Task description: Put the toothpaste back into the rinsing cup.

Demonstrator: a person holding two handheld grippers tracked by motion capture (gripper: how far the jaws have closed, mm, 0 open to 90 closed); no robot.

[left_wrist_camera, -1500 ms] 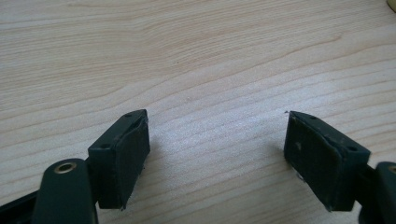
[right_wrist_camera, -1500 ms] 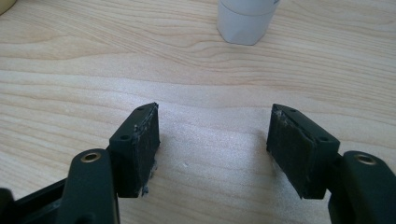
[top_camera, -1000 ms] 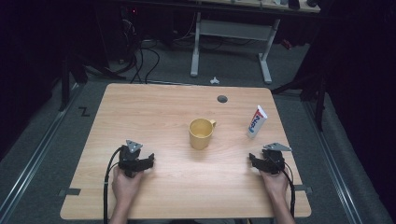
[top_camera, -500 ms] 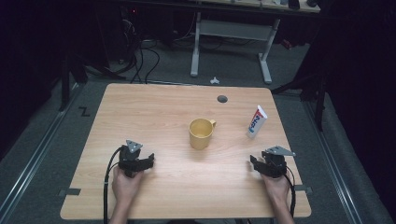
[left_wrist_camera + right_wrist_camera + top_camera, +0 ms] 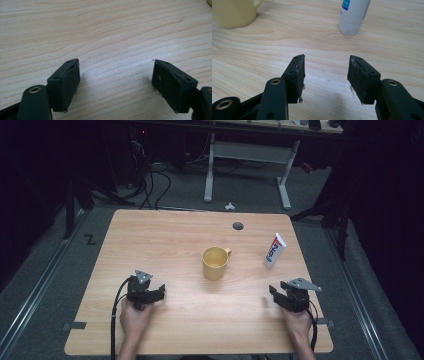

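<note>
Left claw: near-left part of the tabletop, held in a hand; jaws spread wide, nothing between them, bare wood ahead in the left gripper view.
Right claw: near-right part of the tabletop, held in a hand; jaws parted about halfway, just been closing, nothing between them, pads clear of any object.
Mug: yellow, upright, centre of the tabletop, handle turned toward the far right; well apart from both claws, between them and farther from the person; upper left corner of the right gripper view.
Tube: white with blue and red print, standing on its cap end, leaning slightly; right of the mug, beyond the right claw, apart from it; lower part seen at the top of the right gripper view.
Tabletop: light wood grain, round dark hole near the far edge.
Cables: black, one trailing from each claw toward the near edge.
Floor: grey, dark surroundings, white desk frame beyond the tabletop.
</note>
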